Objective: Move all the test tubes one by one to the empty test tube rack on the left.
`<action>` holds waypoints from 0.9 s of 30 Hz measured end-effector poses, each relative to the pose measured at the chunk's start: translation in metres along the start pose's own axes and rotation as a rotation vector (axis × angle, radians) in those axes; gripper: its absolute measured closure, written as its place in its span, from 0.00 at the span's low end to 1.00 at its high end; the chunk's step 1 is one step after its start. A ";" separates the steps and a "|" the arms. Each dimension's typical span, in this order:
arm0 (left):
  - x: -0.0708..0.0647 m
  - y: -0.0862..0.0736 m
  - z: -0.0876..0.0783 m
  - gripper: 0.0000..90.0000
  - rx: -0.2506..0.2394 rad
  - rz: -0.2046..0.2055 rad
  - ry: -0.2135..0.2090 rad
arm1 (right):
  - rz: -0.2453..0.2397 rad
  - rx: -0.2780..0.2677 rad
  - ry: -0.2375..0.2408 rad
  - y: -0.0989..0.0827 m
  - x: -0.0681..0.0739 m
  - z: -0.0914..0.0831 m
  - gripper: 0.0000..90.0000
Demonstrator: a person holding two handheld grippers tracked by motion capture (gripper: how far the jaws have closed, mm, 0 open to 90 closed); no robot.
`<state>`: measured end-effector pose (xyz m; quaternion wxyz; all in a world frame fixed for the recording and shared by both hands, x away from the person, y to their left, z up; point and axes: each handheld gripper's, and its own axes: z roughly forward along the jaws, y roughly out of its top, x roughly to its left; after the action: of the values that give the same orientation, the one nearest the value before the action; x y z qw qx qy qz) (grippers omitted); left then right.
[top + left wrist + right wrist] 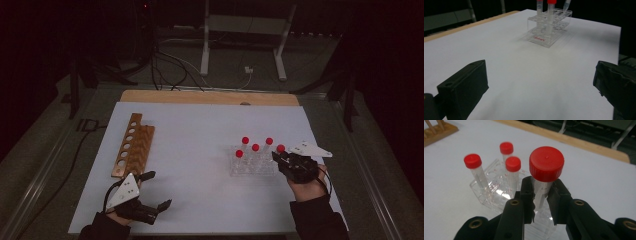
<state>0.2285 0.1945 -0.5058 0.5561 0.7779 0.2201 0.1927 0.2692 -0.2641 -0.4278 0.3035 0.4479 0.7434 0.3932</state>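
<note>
At the near left corner of the white worktop [200, 200] the left gripper [156, 189] is held low, its jaws standing wide apart with nothing between them. Toward the near right edge, the right gripper [541, 195] is clamped on a red-capped tube [543, 182]; the jaws are pressed on the clear body just under the cap. The tube is held upright, directly above the near side of the clear rack [491, 197], and whether its tip is out of the hole cannot be told.

The tube is judged to be light, stiff plastic with a smooth, somewhat slippery wall. A grip just below the cap seems right, because the wider cap would stop the tube from sliding down between the pads. Strong squeezing is probably not needed. The rack is also light and could be dragged if the tube is pulled at an angle.

Further in, three more red-capped tubes [512, 173] stand in the rack. At the far left of the worktop a wooden rack [132, 145] with empty holes is placed.
</note>
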 end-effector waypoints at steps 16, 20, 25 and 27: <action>-0.006 0.012 0.002 0.00 0.058 -0.045 -0.032 | -0.075 -0.028 0.162 0.011 0.038 -0.012 0.84; -0.008 0.016 0.004 0.00 0.078 -0.015 -0.024 | -0.099 -0.009 0.213 0.009 0.053 -0.005 0.84; -0.009 0.021 0.006 0.00 0.085 -0.030 -0.052 | -0.130 0.016 0.266 0.006 0.069 0.005 0.84; -0.010 0.023 0.008 0.00 0.096 -0.031 -0.069 | -0.143 0.027 0.281 0.005 0.074 0.009 0.84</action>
<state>0.2274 0.1765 -0.4869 0.5283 0.8063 0.2219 0.1465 0.2480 -0.1925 -0.4357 0.2177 0.3384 0.8137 0.4196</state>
